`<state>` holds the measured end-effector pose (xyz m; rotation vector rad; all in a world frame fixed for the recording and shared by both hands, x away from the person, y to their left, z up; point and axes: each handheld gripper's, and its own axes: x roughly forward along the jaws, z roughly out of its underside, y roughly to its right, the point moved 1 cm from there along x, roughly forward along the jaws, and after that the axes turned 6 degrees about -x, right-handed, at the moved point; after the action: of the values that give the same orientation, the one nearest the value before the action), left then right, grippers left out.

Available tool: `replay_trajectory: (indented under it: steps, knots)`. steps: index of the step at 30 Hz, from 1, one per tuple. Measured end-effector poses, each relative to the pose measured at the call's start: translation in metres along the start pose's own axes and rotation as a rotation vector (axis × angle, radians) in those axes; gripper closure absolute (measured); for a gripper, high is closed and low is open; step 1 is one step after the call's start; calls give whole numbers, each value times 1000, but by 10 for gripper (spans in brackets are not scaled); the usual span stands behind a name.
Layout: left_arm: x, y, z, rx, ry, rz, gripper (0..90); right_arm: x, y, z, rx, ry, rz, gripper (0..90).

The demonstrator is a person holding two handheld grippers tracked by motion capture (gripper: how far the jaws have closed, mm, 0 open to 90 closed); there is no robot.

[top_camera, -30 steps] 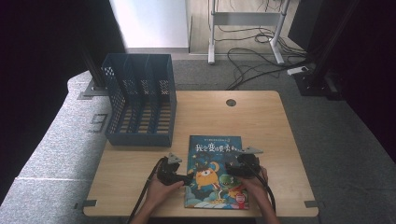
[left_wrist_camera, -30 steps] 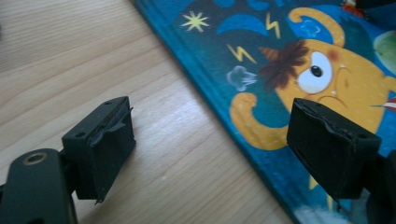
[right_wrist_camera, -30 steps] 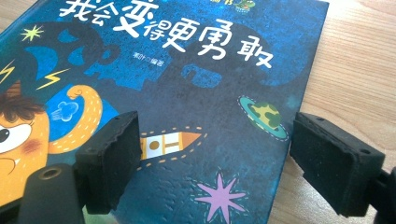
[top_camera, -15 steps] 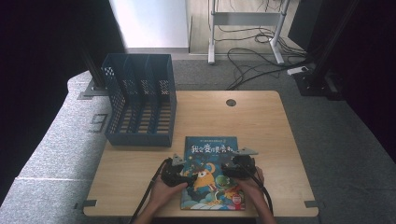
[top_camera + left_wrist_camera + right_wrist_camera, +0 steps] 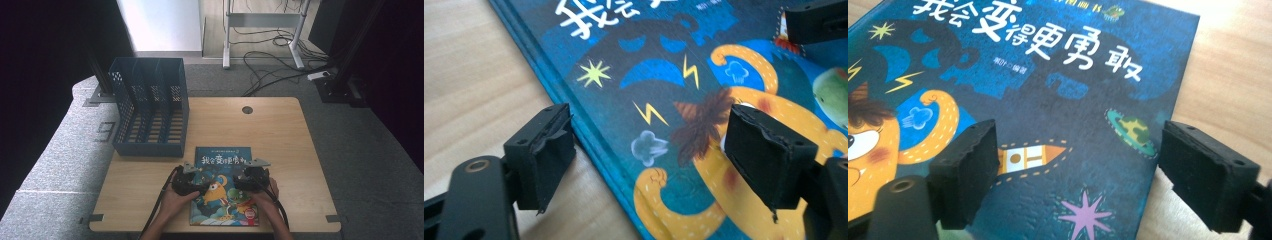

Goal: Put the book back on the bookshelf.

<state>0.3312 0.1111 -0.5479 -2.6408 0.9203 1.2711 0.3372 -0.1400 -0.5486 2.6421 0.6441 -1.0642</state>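
A picture book [image 5: 222, 165] with a dark blue cover and an orange cartoon creature lies flat on the wooden table [image 5: 280, 135], near its front edge. My left gripper [image 5: 196, 182] hovers low over the book's left side. In the left gripper view the book [image 5: 664, 60] has its spine edge between the jaws, and the gripper [image 5: 651, 130] is open. Its jaws have just been closing, and the pads stand clear of the cover. My right gripper [image 5: 246, 179] is over the right side. In its own view the gripper [image 5: 1083, 145] is open astride the book [image 5: 1058, 85], whose right edge lies between the jaws.
A blue perforated file rack [image 5: 150, 110] with several slots stands at the table's back left, its front wall close behind the book. A round cable hole [image 5: 247, 109] sits mid-back. Bare wood lies to the right. One right jaw [image 5: 819, 20] shows in the left gripper view.
The right gripper has edged left over the book's right side. The left gripper has barely shifted. The book lies a touch nearer the front edge.
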Motion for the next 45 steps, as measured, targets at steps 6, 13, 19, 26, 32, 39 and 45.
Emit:
replay_trajectory:
  steps: [6, 13, 19, 26, 32, 39, 45]
  knots:
    - [6, 1, -7, 37, 19, -43, 204, 5, 2, -5, 6, 8, 11, 170]
    - [3, 0, -7, 15, -1, -20, 199, 1, 13, 0, 98, 44, -52, 196]
    - [-4, 7, 0, 1, -25, -6, 173, -8, 10, 12, 104, 5, -67, 190]
    - [-10, 9, 11, -22, -37, 10, 168, -14, 1, 17, 81, -13, -67, 202]
    - [-12, 8, 14, -26, -21, 36, 185, -14, 3, 17, 86, -15, -74, 223]
    - [-11, 9, 14, -22, -21, 30, 173, -17, 14, 15, 177, -3, -150, 232]
    - [-10, 10, 15, -15, -15, 26, 155, -17, 16, 14, 198, -8, -163, 231]
